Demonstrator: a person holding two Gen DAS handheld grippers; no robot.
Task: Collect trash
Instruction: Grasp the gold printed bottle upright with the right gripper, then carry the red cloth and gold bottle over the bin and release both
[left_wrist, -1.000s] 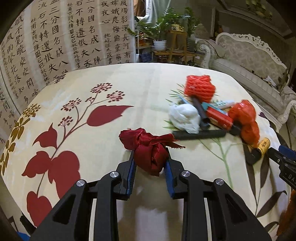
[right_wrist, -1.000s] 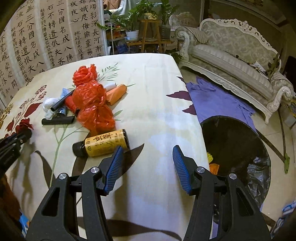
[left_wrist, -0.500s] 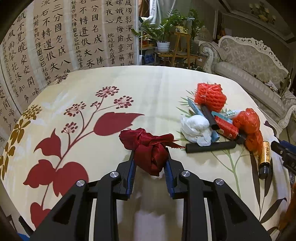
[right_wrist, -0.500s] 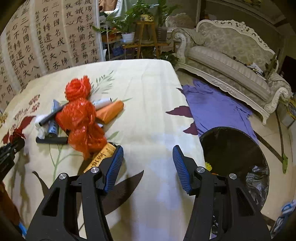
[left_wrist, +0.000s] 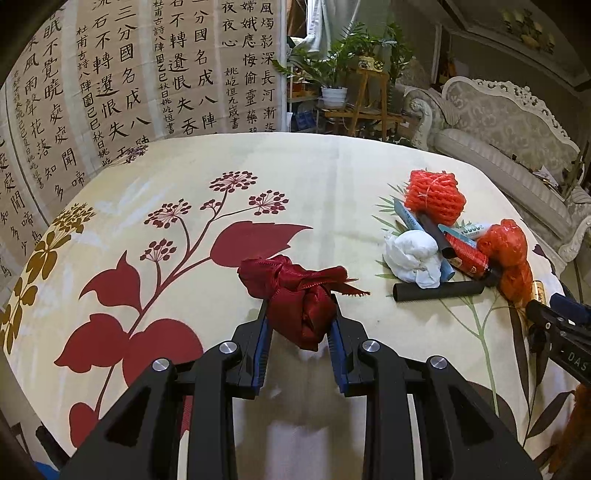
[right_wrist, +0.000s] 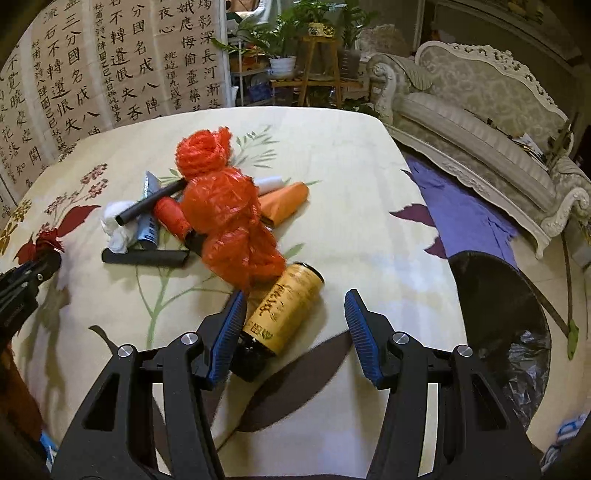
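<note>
My left gripper (left_wrist: 298, 317) is shut on a crumpled dark red ribbon (left_wrist: 295, 291) and holds it over the floral tablecloth (left_wrist: 184, 177). My right gripper (right_wrist: 295, 321) is open, its fingers on either side of a yellow can with a black cap (right_wrist: 282, 314) that lies on the cloth, close to the left finger. A trash pile lies beyond it: an orange-red plastic bag (right_wrist: 229, 225), an orange net (right_wrist: 203, 151), white tissue (right_wrist: 118, 229), black tubes (right_wrist: 144, 256) and an orange wrapper (right_wrist: 284, 201). The pile also shows in the left wrist view (left_wrist: 436, 236).
A black-lined trash bin (right_wrist: 498, 314) stands on the floor past the table's right edge, next to a purple cloth (right_wrist: 461, 218). A white sofa (right_wrist: 480, 110) and potted plants (right_wrist: 284, 48) are behind. A calligraphy screen (left_wrist: 110, 81) borders the table's far left.
My left gripper has kept hold of the ribbon while moving left, so the pile has shifted right in its view. My right gripper has moved left and forward until the can lies between its fingers.
</note>
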